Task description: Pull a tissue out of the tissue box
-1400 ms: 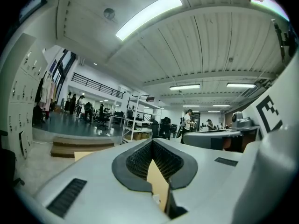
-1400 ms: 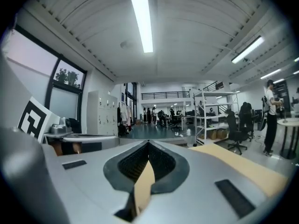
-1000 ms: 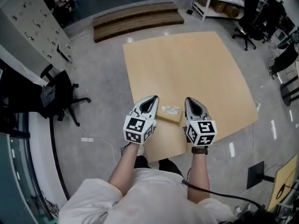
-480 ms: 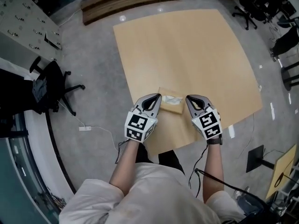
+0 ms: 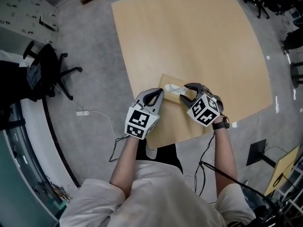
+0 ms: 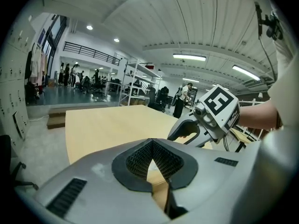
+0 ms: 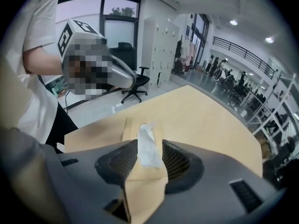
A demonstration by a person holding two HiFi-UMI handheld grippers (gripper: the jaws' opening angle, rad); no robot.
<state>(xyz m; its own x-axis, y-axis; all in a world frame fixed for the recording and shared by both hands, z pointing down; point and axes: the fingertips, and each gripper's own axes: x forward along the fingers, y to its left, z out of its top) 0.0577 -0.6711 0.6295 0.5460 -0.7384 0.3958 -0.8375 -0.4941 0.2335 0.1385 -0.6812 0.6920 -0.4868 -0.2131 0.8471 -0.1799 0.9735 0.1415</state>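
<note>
One tissue box point(image 5: 166, 82) is set near the front edge of the table point(image 5: 189, 37), with a white tissue point(image 7: 148, 143) raised from its slot. The jaws of the right gripper point(image 7: 149, 155) have just been opening and are spread either side of that tissue. The jaws of the left gripper point(image 6: 152, 148) are closed together, empty, just beside the box.

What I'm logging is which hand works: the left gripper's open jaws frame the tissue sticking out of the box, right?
Wrong gripper. It is the right gripper, whose jaws have just been opening, that frames the tissue sticking out of the box. The right gripper view shows the tissue between its open jaws. The left gripper is shut, beside the box.
</note>
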